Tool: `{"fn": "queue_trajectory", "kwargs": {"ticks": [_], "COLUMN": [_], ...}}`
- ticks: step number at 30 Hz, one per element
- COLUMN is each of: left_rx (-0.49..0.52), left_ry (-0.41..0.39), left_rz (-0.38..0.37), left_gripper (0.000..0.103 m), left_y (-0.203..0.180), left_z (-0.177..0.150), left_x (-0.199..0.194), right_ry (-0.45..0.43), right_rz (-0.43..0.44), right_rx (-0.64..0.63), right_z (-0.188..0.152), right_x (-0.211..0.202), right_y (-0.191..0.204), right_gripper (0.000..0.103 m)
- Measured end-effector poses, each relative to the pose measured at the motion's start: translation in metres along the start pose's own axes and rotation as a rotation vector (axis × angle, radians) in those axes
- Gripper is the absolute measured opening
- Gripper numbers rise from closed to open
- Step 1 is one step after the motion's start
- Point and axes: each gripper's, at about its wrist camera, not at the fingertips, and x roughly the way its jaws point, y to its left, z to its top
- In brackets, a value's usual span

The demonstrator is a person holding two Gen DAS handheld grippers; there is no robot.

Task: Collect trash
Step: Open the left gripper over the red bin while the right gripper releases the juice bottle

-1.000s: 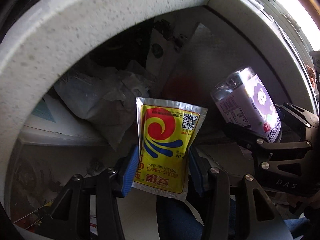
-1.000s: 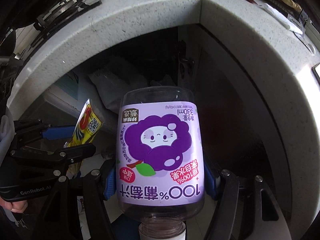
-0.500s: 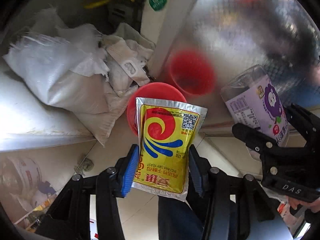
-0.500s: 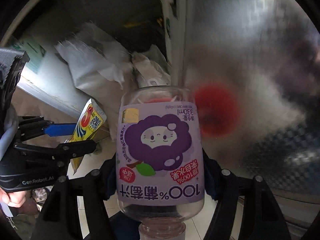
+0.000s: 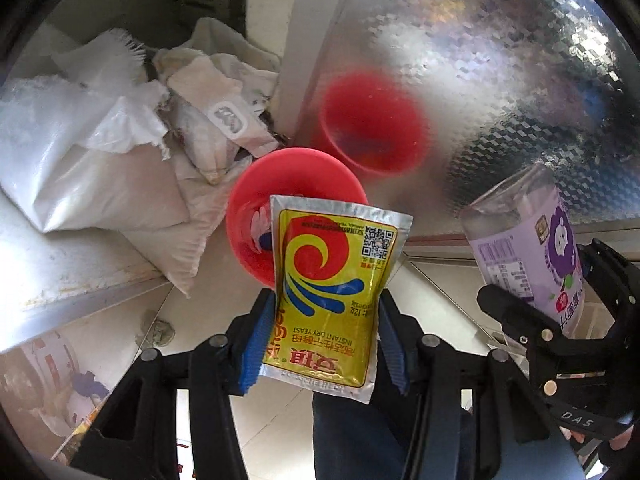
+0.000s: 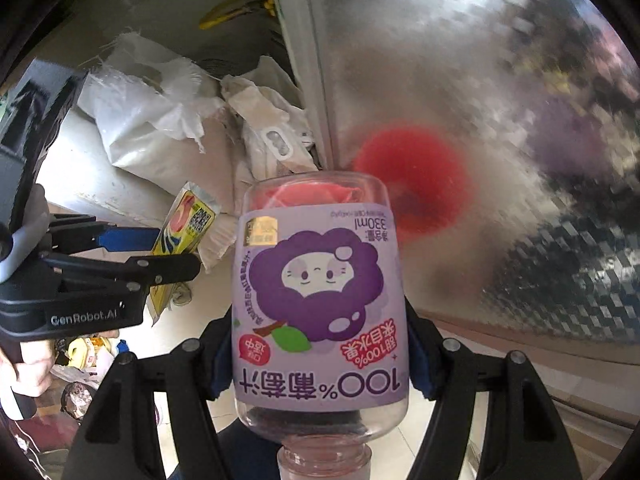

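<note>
My left gripper (image 5: 324, 320) is shut on a yellow yeast packet (image 5: 332, 280), held upright between its blue pads. Straight below the packet stands a red bin (image 5: 256, 216), mouth up, partly hidden by it. In the right wrist view my right gripper (image 6: 320, 344) is shut on a clear juice bottle with a purple label (image 6: 320, 280), neck toward the camera. That bottle (image 5: 520, 240) and the right gripper (image 5: 560, 320) also show at the right of the left wrist view. The left gripper (image 6: 160, 252) and the packet (image 6: 188, 224) hang at the bottle's left.
White sacks and crumpled bags (image 5: 100, 160) are heaped left of the bin on a pale ledge (image 5: 60, 264). A shiny patterned metal panel (image 5: 480, 80) behind the bin mirrors it as a red blur. Pale tiled floor (image 5: 200, 312) lies below. A hand (image 6: 24, 368) holds the left gripper.
Both grippers have sunk from under the curved counter rim toward the floor. The rim has left the view and the red bin has appeared and grown. Both grips are unchanged.
</note>
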Motion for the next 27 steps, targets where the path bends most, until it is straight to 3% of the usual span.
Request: {"fn": "queue_trajectory", "kwargs": {"ticks": [8, 16, 22, 25, 27], "left_rx": [0.044, 0.027, -0.023, -0.043, -0.062], "left_ry": [0.024, -0.013, -0.035, -0.044, -0.050], "left_rz": [0.010, 0.021, 0.036, 0.055, 0.065], "left_gripper": [0.051, 0.051, 0.064, 0.075, 0.075], "left_y": [-0.008, 0.001, 0.015, 0.022, 0.029], "left_z": [0.012, 0.008, -0.007, -0.015, -0.019], "left_x": [0.010, 0.004, -0.001, -0.005, -0.006], "right_ry": [-0.001, 0.019, 0.028, 0.031, 0.034], "right_rz": [-0.011, 0.008, 0.019, 0.025, 0.031], "right_rx": [0.021, 0.014, -0.047, -0.086, -0.112], "right_z": [0.006, 0.001, 0.005, 0.008, 0.010], "right_x": [0.006, 0.005, 0.008, 0.011, 0.013], "right_y": [-0.008, -0.007, 0.009, 0.018, 0.023], "right_gripper": [0.066, 0.066, 0.066, 0.066, 0.066]}}
